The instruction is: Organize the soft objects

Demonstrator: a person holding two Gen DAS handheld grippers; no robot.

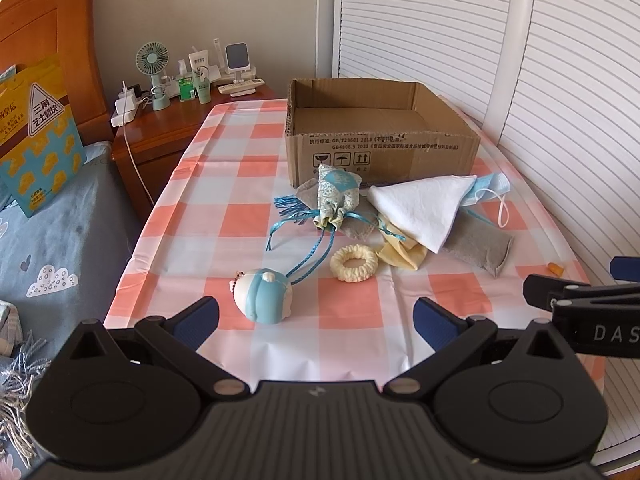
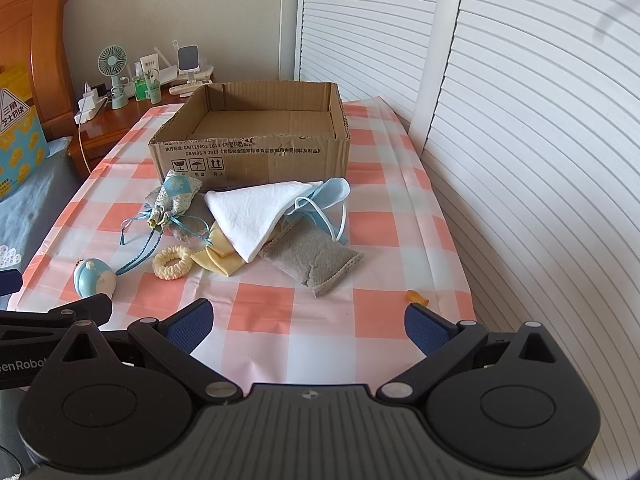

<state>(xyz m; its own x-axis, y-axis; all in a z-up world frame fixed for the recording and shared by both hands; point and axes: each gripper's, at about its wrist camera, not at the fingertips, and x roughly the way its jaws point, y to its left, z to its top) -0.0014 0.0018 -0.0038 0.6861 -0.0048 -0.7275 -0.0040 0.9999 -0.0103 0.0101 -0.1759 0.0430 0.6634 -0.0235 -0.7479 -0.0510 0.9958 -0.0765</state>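
Nothing is picked up yet, so the task looks to be at its start. The left gripper (image 1: 316,320) hovers with fingers wide apart and empty; the squishy (image 1: 262,295) lies just ahead of it, slightly left. The right gripper (image 2: 306,326) is likewise spread and empty, the grey pouch (image 2: 316,262) just ahead. The box (image 1: 380,140) stands empty beyond the pile. Next likely calls for lowering onto the nearest item and closing gently.

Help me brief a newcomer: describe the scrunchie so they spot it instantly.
Start at the cardboard box on the checked tablecloth; a pile of soft things lies before it. At the pile's near edge lies the scrunchie, beside the yellow cloth. It is the only ring: cream, ruffled, with an open centre.
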